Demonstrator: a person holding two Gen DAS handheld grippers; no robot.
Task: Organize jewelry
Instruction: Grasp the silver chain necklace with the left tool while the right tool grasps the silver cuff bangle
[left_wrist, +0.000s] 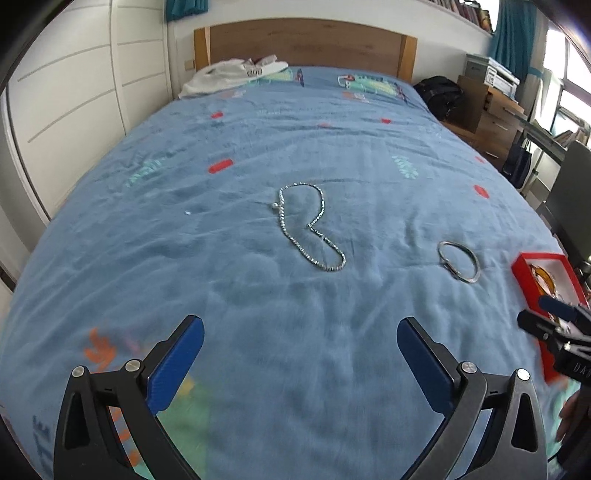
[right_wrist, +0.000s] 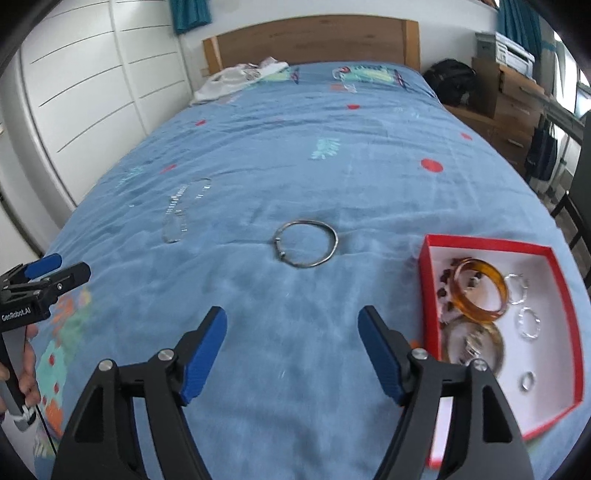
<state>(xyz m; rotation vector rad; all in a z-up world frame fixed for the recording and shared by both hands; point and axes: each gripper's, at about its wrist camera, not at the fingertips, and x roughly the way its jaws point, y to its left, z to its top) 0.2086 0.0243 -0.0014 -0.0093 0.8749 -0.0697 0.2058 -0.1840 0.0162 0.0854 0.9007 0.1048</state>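
Observation:
A silver beaded necklace (left_wrist: 310, 225) lies in a loop on the blue bedspread, straight ahead of my left gripper (left_wrist: 300, 332), which stands open with nothing between its blue pads. A thin silver bangle (right_wrist: 306, 243) lies ahead of my right gripper (right_wrist: 291, 321), open and empty too. The bangle (left_wrist: 458, 261) also shows right of the necklace. To the right sits a red box (right_wrist: 428, 280) with a white inside, holding an amber bangle (right_wrist: 480, 295), several silver rings and other pieces. The necklace (right_wrist: 181, 212) is blurred in the right wrist view.
The bed (left_wrist: 258, 140) has a wooden headboard (left_wrist: 306, 44) and white clothing (left_wrist: 225, 75) near it. White wardrobe doors (left_wrist: 70, 99) stand on the left; a dark bag (left_wrist: 441, 94), wooden drawers and a chair stand on the right. A hand (right_wrist: 26, 369) holds the left gripper's handle.

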